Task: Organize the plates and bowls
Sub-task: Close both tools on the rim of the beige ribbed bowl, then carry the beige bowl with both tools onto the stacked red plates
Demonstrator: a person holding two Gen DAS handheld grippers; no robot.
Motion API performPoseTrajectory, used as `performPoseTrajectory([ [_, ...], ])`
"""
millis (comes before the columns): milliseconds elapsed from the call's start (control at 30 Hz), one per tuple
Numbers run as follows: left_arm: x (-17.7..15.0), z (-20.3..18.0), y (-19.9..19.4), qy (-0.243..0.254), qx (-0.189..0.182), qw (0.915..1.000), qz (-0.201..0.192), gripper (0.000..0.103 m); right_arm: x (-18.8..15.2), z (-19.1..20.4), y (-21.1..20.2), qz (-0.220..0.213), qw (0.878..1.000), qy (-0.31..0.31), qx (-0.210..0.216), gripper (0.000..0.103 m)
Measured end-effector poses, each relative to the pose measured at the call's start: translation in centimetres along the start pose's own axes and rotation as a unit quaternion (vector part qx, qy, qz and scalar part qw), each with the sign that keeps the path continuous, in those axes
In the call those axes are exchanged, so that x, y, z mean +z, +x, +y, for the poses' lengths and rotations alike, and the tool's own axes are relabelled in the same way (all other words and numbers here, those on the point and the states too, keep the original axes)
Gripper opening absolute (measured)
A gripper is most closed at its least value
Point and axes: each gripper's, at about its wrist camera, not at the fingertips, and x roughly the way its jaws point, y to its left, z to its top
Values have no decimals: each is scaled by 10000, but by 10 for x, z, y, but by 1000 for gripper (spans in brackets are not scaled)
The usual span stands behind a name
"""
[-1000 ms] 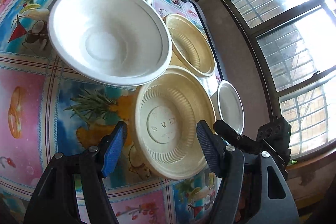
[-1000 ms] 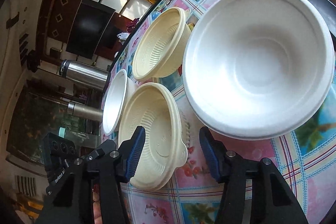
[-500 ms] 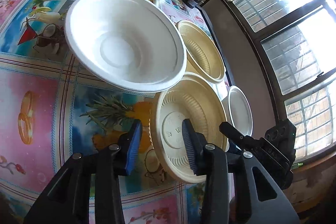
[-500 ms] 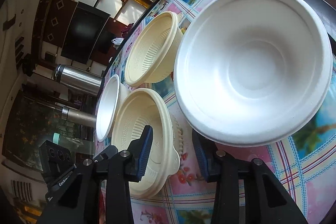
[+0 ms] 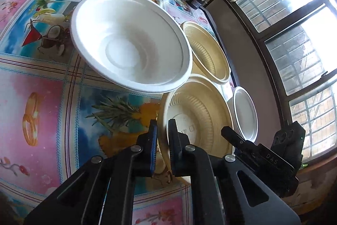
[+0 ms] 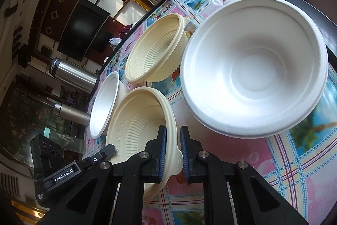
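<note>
Four bowls stand on the patterned tablecloth (image 5: 42,98) in your left wrist view. Your left gripper (image 5: 162,136) is closed narrow on the near rim of the near cream bowl (image 5: 202,111), with one blue pad outside the wall and the other finger inside. The large white foam bowl (image 5: 130,43) is just beside it, and its rim overlaps the cream bowl's far edge. The second cream bowl (image 5: 208,54) stands behind, and a small white bowl (image 5: 245,115) is to the right, near the window (image 5: 294,35). The other gripper's black body shows at the lower right.

In the right wrist view, your right gripper (image 6: 173,149) is also pinched narrow on the rim of the same near cream bowl (image 6: 137,128), at its small tab. The large white foam bowl (image 6: 252,77) is at the right, the second cream bowl (image 6: 155,50) is behind, and the small white bowl (image 6: 104,104) is at the left. Two steel flasks (image 6: 71,75) stand beyond the table edge.
</note>
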Motion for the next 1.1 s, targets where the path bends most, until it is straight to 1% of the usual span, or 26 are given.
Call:
performPoseTrajectory([
  [100,-2,0,-1,-21,25,10000,32,7,-3,0,-2,-29,10000,0,-33,14],
  [200,-4,1,-3,-75,28,10000,42,7,-6,0,-2,17,10000,47,23,14],
  [367,-15,17,-16,-390,-95,9992,13,7,-17,8,2,108,9999,-45,112,14],
  [533,-32,41,-37,-656,-147,9976,-143,7,-38,24,9,228,9990,-245,288,14],
  [700,-51,64,-65,-824,-52,9961,-325,8,-62,47,19,396,9973,-425,447,14],
  [867,-66,86,-90,-965,61,9942,-469,8,-86,68,25,474,9956,-611,528,14],
  [1100,-89,106,-115,-1053,175,9928,-545,8,-118,81,25,570,9939,-661,674,14],
])
